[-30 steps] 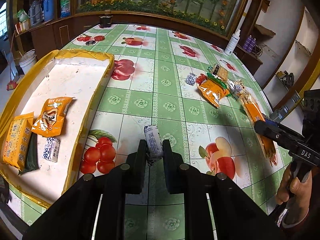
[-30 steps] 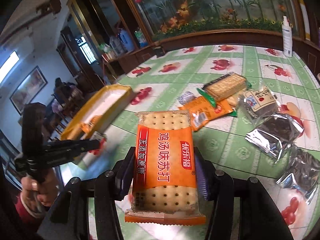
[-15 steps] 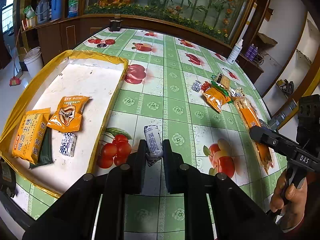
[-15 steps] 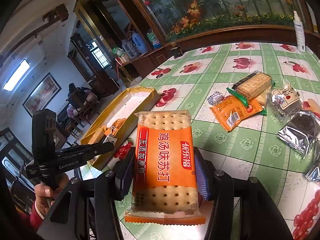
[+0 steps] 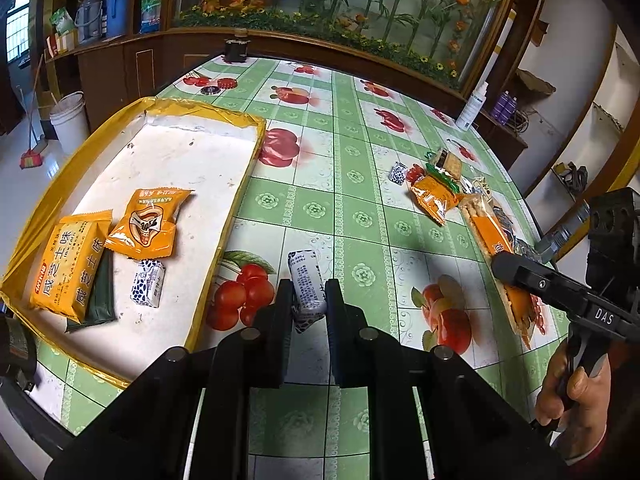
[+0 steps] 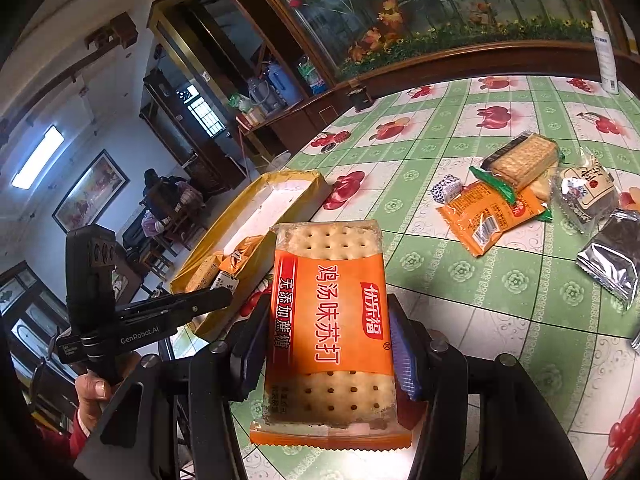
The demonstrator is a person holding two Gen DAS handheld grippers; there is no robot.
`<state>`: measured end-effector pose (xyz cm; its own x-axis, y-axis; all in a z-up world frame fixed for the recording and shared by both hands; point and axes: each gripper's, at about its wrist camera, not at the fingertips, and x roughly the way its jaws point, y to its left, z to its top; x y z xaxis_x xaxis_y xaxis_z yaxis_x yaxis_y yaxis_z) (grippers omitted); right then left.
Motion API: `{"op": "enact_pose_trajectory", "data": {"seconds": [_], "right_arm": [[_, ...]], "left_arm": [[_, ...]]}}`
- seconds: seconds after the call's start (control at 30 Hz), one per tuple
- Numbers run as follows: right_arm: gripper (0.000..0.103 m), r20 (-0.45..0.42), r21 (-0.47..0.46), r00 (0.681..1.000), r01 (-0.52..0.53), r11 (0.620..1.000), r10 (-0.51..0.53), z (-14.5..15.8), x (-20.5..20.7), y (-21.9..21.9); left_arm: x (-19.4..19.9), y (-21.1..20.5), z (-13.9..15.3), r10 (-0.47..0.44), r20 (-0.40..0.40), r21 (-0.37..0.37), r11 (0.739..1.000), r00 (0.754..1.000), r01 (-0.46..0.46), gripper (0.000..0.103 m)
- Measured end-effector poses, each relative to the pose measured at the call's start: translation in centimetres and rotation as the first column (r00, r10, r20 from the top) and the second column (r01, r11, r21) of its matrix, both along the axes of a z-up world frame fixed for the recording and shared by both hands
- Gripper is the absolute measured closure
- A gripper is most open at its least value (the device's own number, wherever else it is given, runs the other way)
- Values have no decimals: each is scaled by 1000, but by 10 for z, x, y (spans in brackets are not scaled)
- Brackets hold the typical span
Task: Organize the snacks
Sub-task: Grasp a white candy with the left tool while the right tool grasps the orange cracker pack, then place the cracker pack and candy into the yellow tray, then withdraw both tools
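1. Left gripper (image 5: 307, 300): pinching small white-and-blue candy pack (image 5: 306, 280) by its near end, pack carried above tablecloth (image 5: 352, 216), just right of tray (image 5: 240, 184).
2. Right gripper (image 6: 328, 344): clamped on both long edges of orange cracker pack (image 6: 330, 320), pack held flat, printed face up, off the table.
3. Tray contents, all at near end: yellow biscuit pack (image 5: 72, 264), orange snack pouch (image 5: 146, 226), another small white-blue pack (image 5: 148, 288). Far half bare.
4. Step in hand, as judged: carry both packs to tray and set down.
5. Left first: swing across yellow rim, clear it with margin, lower beside matching small pack, then release low. No drop from height; small pack likely rolls.
6. Right next: cracker pack is wide, so aim for bare white area beyond orange pouch. Keep level, lay flat, spread jaws only once supported.
7. Stagger the two hands: grippers close together near tray edge, collision risk.
8. Remaining pile (image 6: 512, 196) well apart on the right, not in the way.
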<state>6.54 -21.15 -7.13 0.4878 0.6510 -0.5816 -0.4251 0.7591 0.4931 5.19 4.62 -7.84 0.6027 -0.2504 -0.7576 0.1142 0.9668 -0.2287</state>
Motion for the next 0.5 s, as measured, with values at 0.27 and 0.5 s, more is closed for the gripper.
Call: {"op": "enact_pose_trajectory", "data": {"seconds": [0.27,0.5], "right_arm": [[48,-10,5,999,-42,999,42,-6,7,21],[49,-15,28,997,-79,997,79,-5,16,40]], "left_arm": [[-1,17,2,34,2,8,999,999,-34,90],[-2,49,1,111,4,7,994,994,-111,90]]}}
